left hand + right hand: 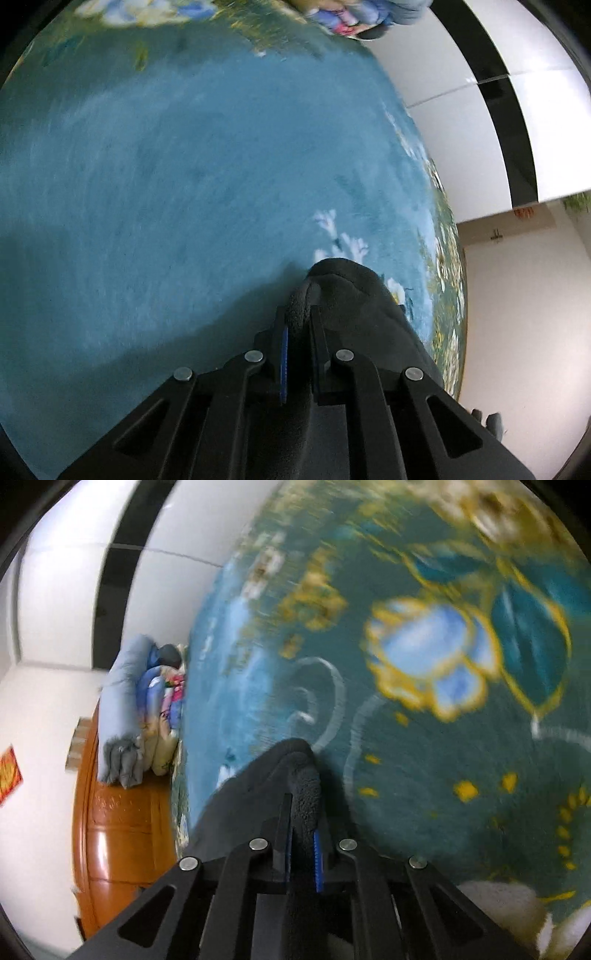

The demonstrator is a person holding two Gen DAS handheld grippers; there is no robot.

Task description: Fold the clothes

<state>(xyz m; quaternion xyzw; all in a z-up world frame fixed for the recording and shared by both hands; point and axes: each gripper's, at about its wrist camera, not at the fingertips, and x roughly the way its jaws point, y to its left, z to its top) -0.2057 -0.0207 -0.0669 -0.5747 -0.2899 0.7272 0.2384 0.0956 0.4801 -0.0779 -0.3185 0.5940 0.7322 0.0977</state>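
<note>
Because each pair of tongs is pinched narrow on a thick fold of the same dark grey fleece garment (354,306), the cloth can be carried by two points at once, which looks like the way to keep an edge stretched between the hands for a fold. In the left wrist view the left gripper (300,325) has the fleece bunched between its fingers, the rest draping off to the right. The right gripper (304,812) clamps a plush rolled edge in the same way, the cloth falling to the left. Beyond both lies the teal floral blanket (184,177), just under the garment and, I judge, serving as the folding surface. Farther off, a stack of folded bedding (147,701) rests at the head of the bed against an orange wooden headboard (122,834), well apart from the work.
</note>
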